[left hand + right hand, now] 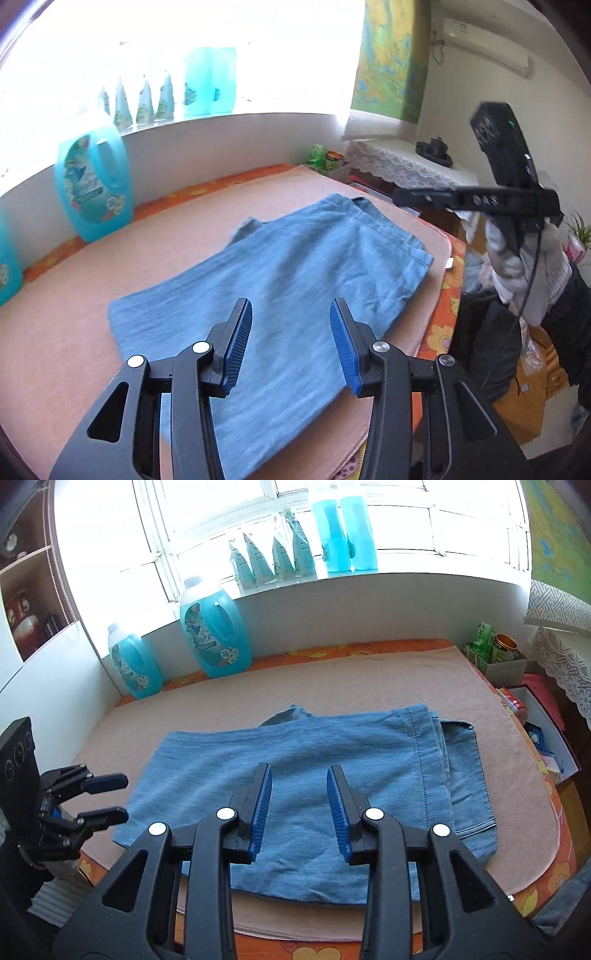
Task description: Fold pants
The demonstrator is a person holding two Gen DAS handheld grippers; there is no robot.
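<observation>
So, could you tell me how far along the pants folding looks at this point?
Done: the pants lie folded into a flat layered rectangle on the beige mat. In hand: nothing; the left gripper and right gripper are both open and empty above the fabric. Left: at most a further fold or tidying the layered hem edge.

Folded blue pants (303,797) lie on a beige towel (369,679) covering the orange floral table (546,890)

One folded pants (306,794), two tongs, perhaps four blue jugs (216,627).
</observation>
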